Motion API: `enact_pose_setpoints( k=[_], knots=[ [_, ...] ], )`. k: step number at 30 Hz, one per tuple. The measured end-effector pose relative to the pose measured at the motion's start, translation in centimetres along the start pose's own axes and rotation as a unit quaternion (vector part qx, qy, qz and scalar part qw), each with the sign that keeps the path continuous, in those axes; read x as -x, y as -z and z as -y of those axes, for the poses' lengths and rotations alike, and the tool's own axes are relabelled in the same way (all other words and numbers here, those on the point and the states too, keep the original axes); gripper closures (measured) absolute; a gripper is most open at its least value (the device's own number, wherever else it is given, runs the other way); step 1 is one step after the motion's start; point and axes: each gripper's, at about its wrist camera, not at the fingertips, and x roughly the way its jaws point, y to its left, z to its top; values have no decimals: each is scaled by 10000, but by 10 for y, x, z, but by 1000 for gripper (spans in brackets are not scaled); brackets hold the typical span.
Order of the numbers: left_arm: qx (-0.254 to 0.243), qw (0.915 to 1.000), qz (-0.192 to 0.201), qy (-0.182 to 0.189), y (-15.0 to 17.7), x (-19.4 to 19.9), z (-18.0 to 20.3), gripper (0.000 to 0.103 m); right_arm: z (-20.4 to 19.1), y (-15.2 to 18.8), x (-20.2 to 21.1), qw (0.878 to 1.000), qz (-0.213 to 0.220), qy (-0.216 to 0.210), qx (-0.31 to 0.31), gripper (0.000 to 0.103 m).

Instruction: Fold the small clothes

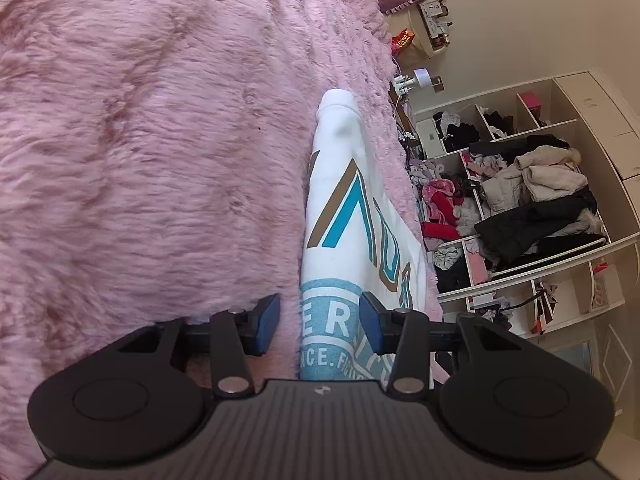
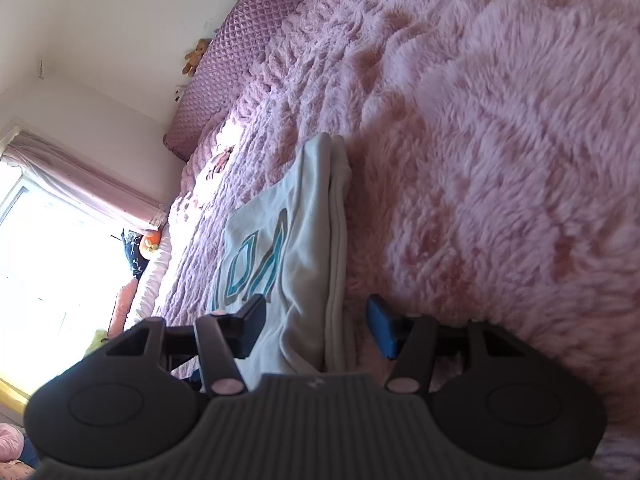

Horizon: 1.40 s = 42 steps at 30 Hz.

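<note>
**Jaws apart over a folded garment**

Both grippers, left gripper (image 1: 319, 322) and right gripper (image 2: 317, 325), stand released, pads clear of the cloth. White printed T-shirt (image 1: 344, 216), folded, lies at frame centre on the pink shaggy blanket (image 1: 140, 140), its edge between each pair of fingers.

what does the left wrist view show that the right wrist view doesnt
Only the left wrist view shows the open shelving stuffed with heaped clothes, a red snack bag, and the round blue print with lettering on the shirt.

Only the right wrist view shows the bright window with its pink curtain, a teddy bear on the headboard, and the shirt's stacked folded edge.

Both show the white printed shirt lying on the fluffy pink blanket, with an open tool, left tool and right tool, straddling its near end.
</note>
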Motion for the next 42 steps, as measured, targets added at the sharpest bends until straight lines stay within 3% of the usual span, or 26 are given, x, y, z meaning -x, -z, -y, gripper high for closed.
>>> enact_pose_setpoints(
  k=[8,11,15,16,18,20,22,25,31,36,42],
  knots=[
    [-283,9986,-402,-177,-5,-43,15,51,-10,-9,-37,9995,-278,-91,80,44],
    [-295,9984,-442,-199,-4,-56,18,47,-9,-9,-54,9993,-327,-149,-42,39],
    [-238,9988,-405,-140,-1,-58,18,47,-11,-6,-67,9994,-259,-175,-136,40],
    [-246,9988,-411,-142,-1,-58,19,47,-13,-6,-69,9994,-257,-164,-138,42],
    [-232,9987,-422,-167,0,-55,19,47,-16,-7,-71,9997,-201,-57,-156,61],
    [-264,9989,-380,-123,1,-53,23,51,-18,-6,-72,9996,-173,109,-192,66],
    [-322,9989,-311,-114,2,-51,30,64,-24,-5,-69,9996,-112,219,-159,69],
    [-409,9988,-221,-172,4,-42,41,73,-40,-5,-63,9993,1,350,-97,73],
    [-899,9958,-8,-169,2,-14,87,75,-96,-3,-50,9979,168,519,341,74],
    [-1182,9924,252,-245,3,38,114,75,-149,10,-41,9976,279,116,618,75],
    [-1302,9891,601,-338,9,114,119,75,-212,44,-41,9956,208,-353,848,75]
  ],
)
